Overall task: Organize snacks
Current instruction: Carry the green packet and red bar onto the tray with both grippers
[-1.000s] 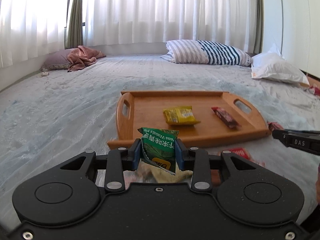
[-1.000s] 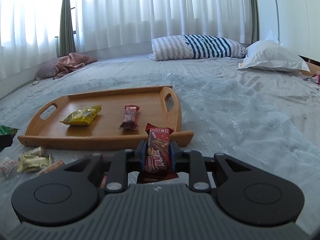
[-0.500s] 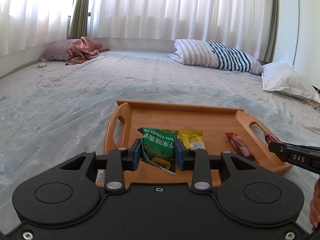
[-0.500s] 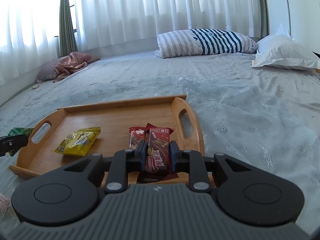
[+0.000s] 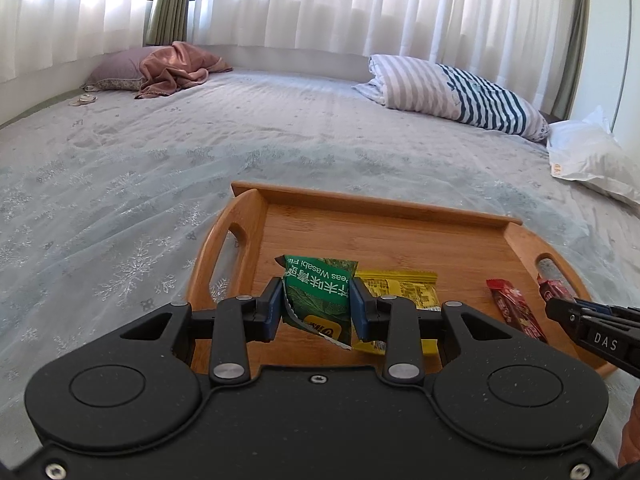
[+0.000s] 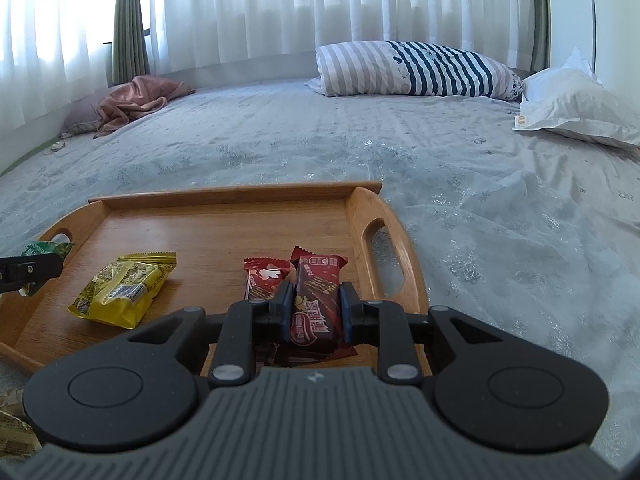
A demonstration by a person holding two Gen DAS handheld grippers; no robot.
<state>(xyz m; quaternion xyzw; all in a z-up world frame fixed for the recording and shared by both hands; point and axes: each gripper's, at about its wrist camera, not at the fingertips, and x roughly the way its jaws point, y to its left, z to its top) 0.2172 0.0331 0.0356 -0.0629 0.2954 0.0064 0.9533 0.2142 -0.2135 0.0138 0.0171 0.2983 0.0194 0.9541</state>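
Left gripper [image 5: 316,310] clamps a green wasabi packet [image 5: 318,300] near the tray [image 5: 372,204]'s left edge; right gripper [image 6: 316,310] pinches a red bar [image 6: 318,300], seemingly by the right handle; far half bare.

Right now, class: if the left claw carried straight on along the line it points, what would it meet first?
Most likely the floor of the wooden tray. The left claw, shut on the green wasabi packet, angles down over the tray's near left part, beside the yellow packet. Depth is uncertain.

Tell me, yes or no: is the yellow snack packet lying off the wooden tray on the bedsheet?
No, the yellow snack packet lies flat inside the wooden tray.
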